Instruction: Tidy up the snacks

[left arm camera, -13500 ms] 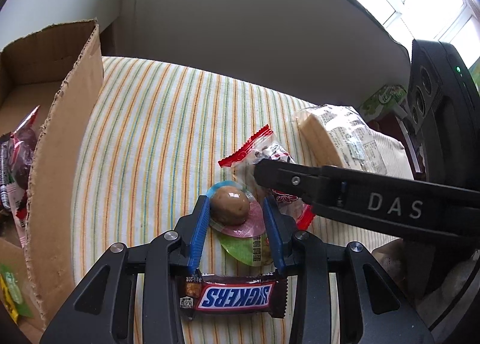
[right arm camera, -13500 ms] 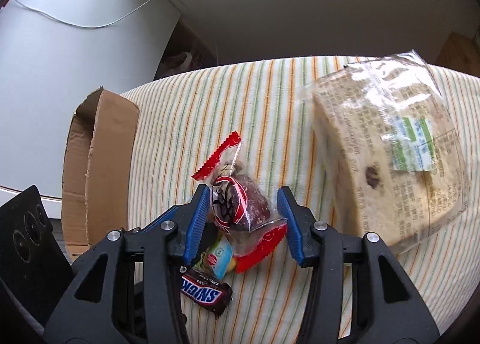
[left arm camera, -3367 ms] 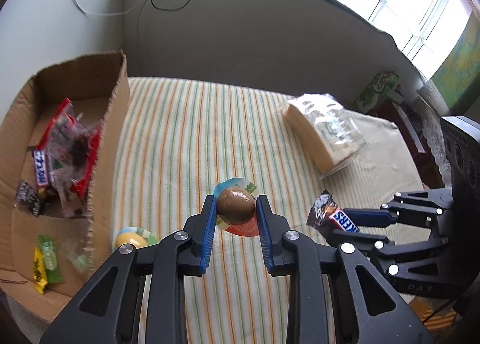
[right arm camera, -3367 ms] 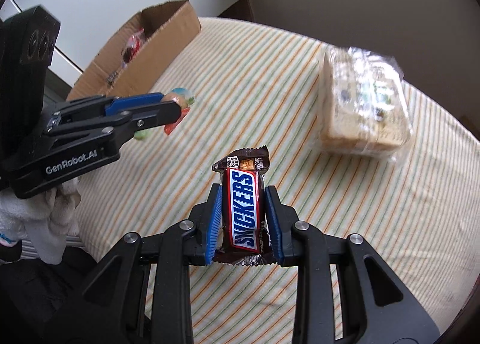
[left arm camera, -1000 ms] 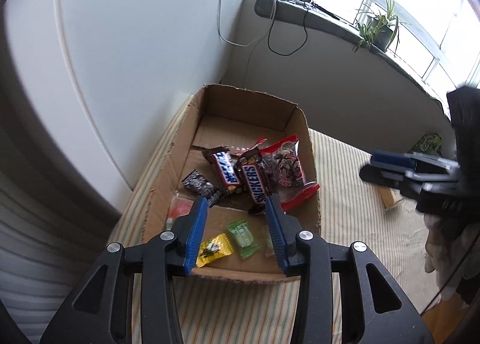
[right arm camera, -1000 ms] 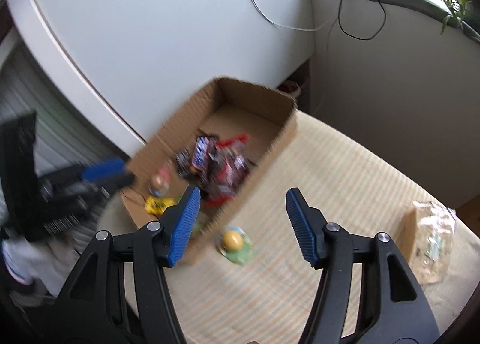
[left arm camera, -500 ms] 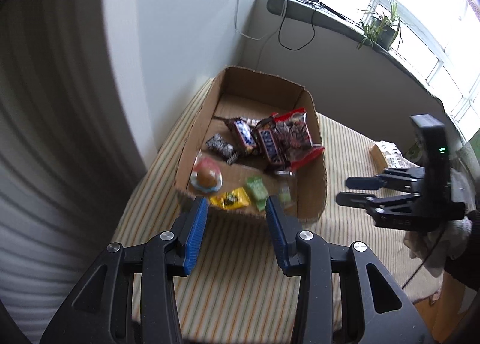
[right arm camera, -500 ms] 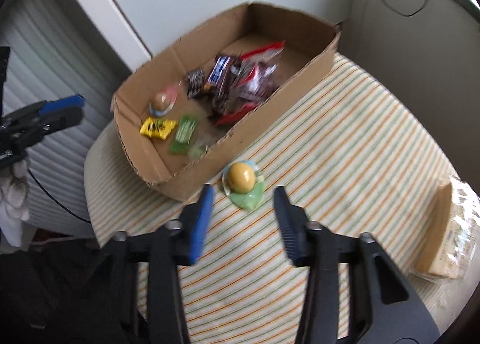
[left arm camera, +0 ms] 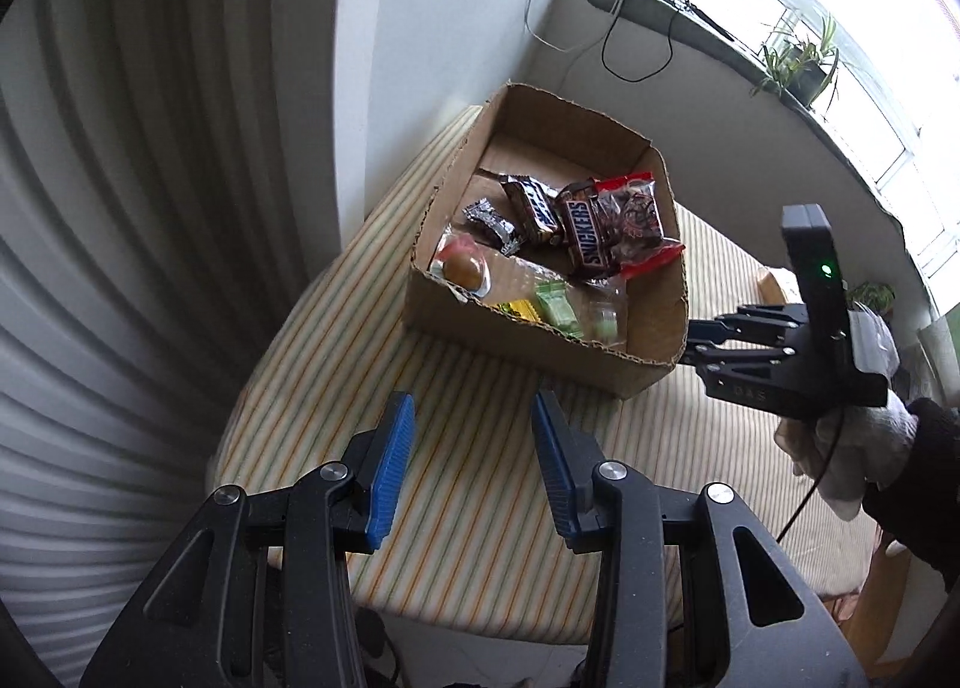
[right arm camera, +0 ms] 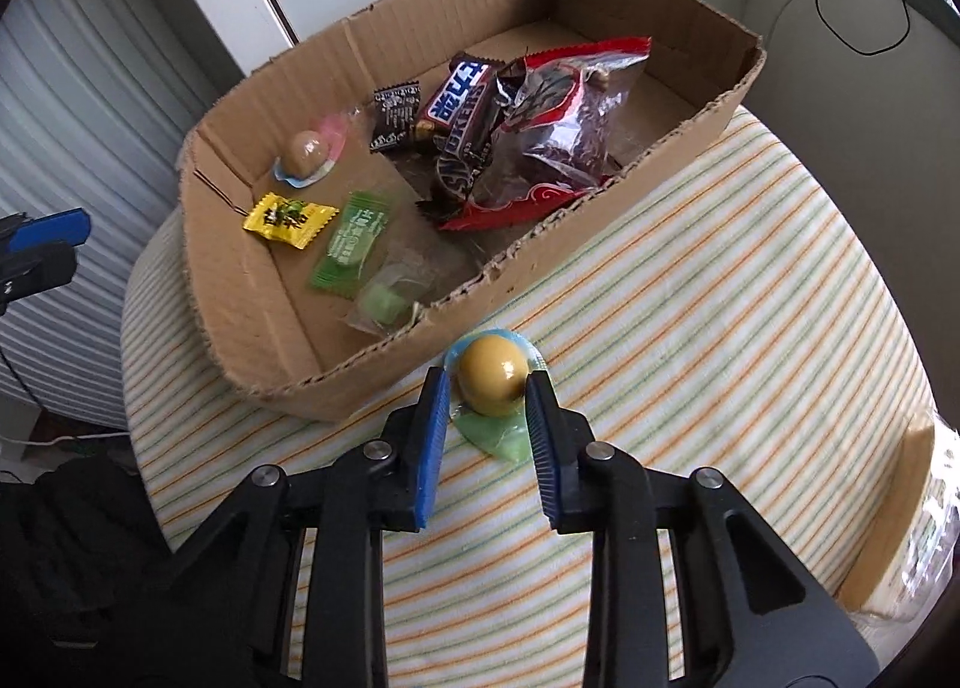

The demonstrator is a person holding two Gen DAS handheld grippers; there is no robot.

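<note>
A cardboard box (right arm camera: 252, 292) on the striped tablecloth holds Snickers bars (right arm camera: 459, 87), a red date bag (right arm camera: 564, 129), a brown egg pack (right arm camera: 309, 150) and small candies. A yellow egg pack (right arm camera: 493, 373) lies on the cloth just outside the box's near wall. My right gripper (right arm camera: 487, 391) is open, its blue pads on either side of the yellow egg, not pressing it. My left gripper (left arm camera: 468, 418) is open and empty, high above the table's near end. The box (left arm camera: 528, 352) and right gripper (left arm camera: 699, 340) also show in the left wrist view.
A wrapped bread loaf (right arm camera: 906, 508) lies at the right edge of the table. A white ribbed shutter (left arm camera: 120, 208) stands at left. A windowsill (left arm camera: 690, 15) with cables and plants runs behind the table.
My right gripper has come down to the yellow egg and narrowed its pads around it. My left gripper has drawn back from the box, still open and empty.
</note>
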